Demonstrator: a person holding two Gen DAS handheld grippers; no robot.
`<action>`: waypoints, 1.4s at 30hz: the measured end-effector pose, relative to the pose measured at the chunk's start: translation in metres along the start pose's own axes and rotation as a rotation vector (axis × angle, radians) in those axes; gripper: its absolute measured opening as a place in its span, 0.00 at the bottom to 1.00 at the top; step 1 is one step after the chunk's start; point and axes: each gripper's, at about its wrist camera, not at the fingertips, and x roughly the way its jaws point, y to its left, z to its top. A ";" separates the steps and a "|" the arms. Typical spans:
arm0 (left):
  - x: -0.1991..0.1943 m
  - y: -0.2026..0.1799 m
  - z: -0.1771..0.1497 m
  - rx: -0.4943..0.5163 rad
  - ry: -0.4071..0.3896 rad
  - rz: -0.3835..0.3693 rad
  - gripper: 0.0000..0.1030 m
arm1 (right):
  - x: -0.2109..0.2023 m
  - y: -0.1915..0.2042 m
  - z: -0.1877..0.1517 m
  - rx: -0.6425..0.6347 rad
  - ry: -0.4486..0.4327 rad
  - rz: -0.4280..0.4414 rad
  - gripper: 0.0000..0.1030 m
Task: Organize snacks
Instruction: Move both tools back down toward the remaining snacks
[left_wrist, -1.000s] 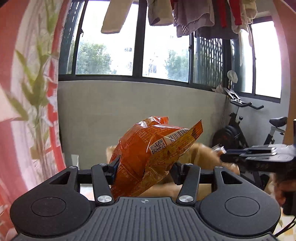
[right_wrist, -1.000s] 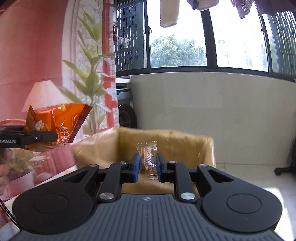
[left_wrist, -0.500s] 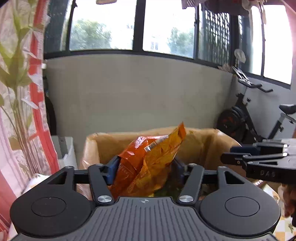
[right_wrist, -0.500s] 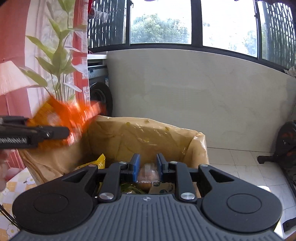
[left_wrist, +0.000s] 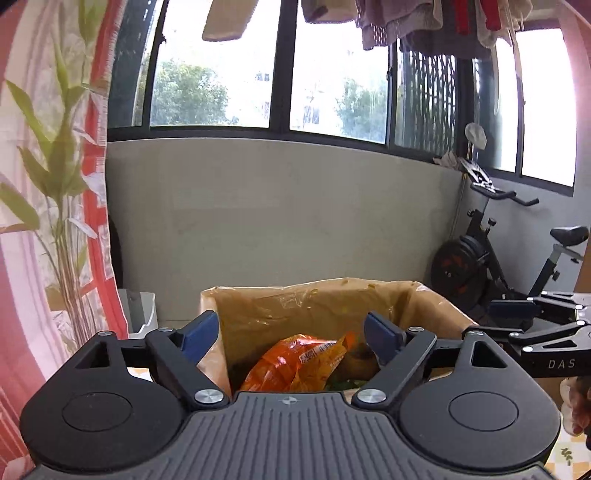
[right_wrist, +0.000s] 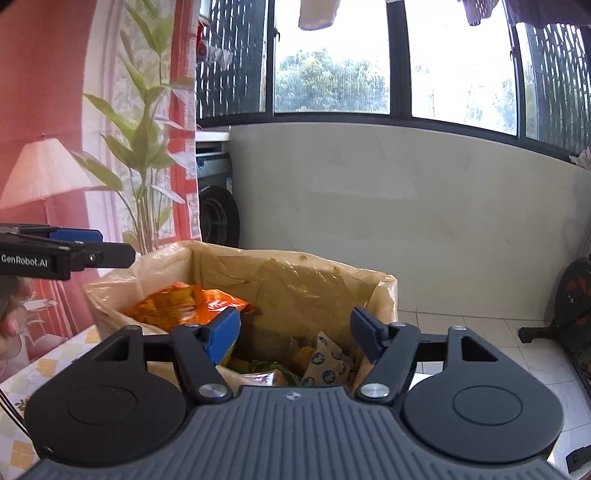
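Observation:
A box lined with a tan plastic bag (left_wrist: 317, 306) (right_wrist: 295, 280) holds several snacks. An orange chip bag (left_wrist: 295, 363) (right_wrist: 184, 301) lies inside it at the left. A small patterned packet (right_wrist: 327, 363) and other wrappers lie in the middle. My left gripper (left_wrist: 291, 332) is open and empty above the box, over the chip bag. My right gripper (right_wrist: 295, 330) is open and empty above the box's middle. Each gripper shows from the side in the other's view, the right one (left_wrist: 517, 317) and the left one (right_wrist: 74, 247).
A patterned tablecloth (right_wrist: 22, 384) lies under the box. A red curtain with leaf print (left_wrist: 55, 221) hangs at the left. An exercise bike (left_wrist: 491, 266) stands at the right by the grey wall. A washing machine (right_wrist: 218, 206) stands behind the box.
My left gripper opened and the orange chip bag dropped into the box. My right gripper opened and the small clear candy wrapper it held fell into the box.

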 end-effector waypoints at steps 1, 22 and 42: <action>-0.006 0.001 -0.001 0.000 -0.003 0.000 0.85 | -0.007 0.000 -0.003 0.002 -0.005 0.004 0.67; -0.060 0.037 -0.105 -0.081 0.059 0.086 0.84 | -0.051 -0.007 -0.093 0.065 0.036 -0.016 0.68; -0.027 0.032 -0.186 -0.080 0.278 0.083 0.75 | -0.047 -0.030 -0.205 0.155 0.154 -0.087 0.67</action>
